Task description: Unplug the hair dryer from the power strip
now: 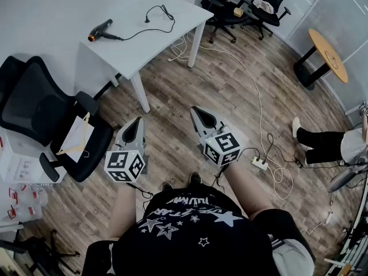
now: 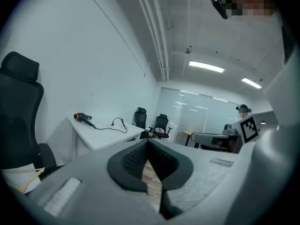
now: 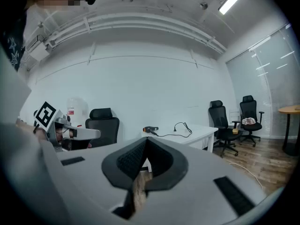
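Note:
The black hair dryer with an orange nozzle lies on the white table at the far left. Its cord runs right to a plug that lies loose on the tabletop. A white power strip sits on the wood floor at my right, among cables. My left gripper and right gripper are held side by side in front of my body, well short of the table, both shut and empty. The dryer shows far off beyond the left gripper, and the dryer likewise beyond the right gripper.
A black office chair with a hanger and paper on its seat stands at my left. Two more chairs stand past the table. A round wooden table and a seated person's legs are at the right. White cables cross the floor.

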`<state>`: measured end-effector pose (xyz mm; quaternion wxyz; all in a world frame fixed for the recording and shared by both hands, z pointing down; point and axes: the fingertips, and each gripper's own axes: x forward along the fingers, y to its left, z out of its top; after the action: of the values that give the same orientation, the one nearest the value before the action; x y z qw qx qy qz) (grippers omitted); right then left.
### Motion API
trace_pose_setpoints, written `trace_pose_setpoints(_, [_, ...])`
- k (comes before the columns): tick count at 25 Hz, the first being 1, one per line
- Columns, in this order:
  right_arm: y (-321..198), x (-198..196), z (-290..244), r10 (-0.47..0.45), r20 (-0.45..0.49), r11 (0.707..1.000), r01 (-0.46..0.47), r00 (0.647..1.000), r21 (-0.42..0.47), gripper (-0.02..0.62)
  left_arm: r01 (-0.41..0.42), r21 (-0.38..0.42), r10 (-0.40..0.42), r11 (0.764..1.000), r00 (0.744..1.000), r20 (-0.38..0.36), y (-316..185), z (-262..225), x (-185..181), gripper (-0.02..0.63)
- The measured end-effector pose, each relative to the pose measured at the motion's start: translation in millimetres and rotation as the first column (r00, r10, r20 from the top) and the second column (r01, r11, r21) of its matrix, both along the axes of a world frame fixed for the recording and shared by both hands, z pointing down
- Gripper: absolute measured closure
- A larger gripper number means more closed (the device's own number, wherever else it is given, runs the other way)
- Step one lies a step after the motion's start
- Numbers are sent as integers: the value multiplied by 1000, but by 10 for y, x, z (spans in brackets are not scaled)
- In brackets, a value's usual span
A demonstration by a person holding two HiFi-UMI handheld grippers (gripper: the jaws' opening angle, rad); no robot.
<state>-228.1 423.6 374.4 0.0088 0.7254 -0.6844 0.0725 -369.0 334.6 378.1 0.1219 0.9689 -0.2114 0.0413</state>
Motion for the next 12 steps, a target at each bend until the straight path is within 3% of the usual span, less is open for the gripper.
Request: trace_pose_setpoints(12, [18, -182, 147, 1, 11, 999, -1, 1000, -37, 588, -16, -15, 17, 1000, 999, 38, 49, 112, -183, 598])
